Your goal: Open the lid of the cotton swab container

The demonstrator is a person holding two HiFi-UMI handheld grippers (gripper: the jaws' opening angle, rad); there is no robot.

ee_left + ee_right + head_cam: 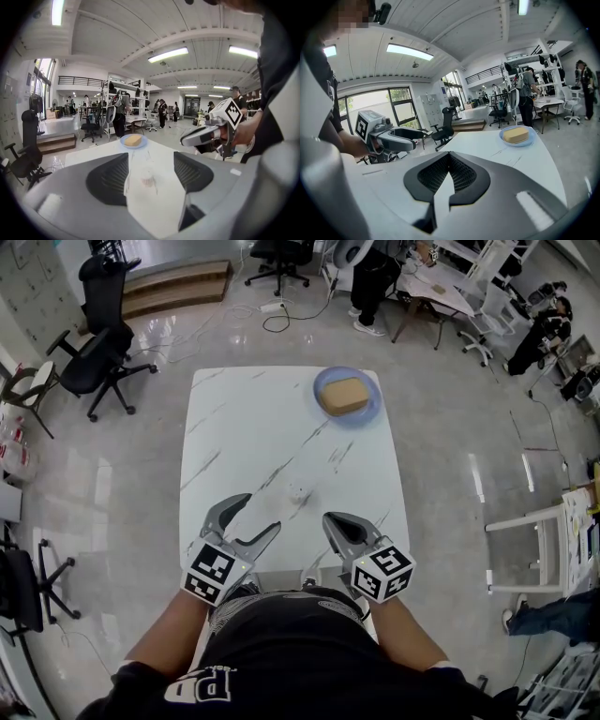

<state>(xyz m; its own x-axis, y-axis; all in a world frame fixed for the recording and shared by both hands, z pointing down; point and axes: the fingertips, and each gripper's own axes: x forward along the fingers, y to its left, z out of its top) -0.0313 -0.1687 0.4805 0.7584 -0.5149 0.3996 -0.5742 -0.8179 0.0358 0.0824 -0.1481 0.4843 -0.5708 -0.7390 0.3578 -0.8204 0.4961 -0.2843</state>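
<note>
A small clear cotton swab container (300, 493) stands upright near the middle of the white marble table (244, 418), lid on. My left gripper (263, 511) is open over the table's near edge, just short of the container and a little to its left. In the left gripper view the container (147, 176) shows ahead between the spread jaws of the left gripper (151, 165), with nothing touching the pads. My right gripper (330, 519) is shut and empty, to the right of the container. Its closed jaws fill the right gripper view (449, 158), where the container is hidden.
A blue plate (323, 381) with a tan block (343, 396) sits at the table's far right corner. Black office chairs (98, 352) stand on the floor to the left. A white stand (539, 540) is off to the right. People work at desks in the background.
</note>
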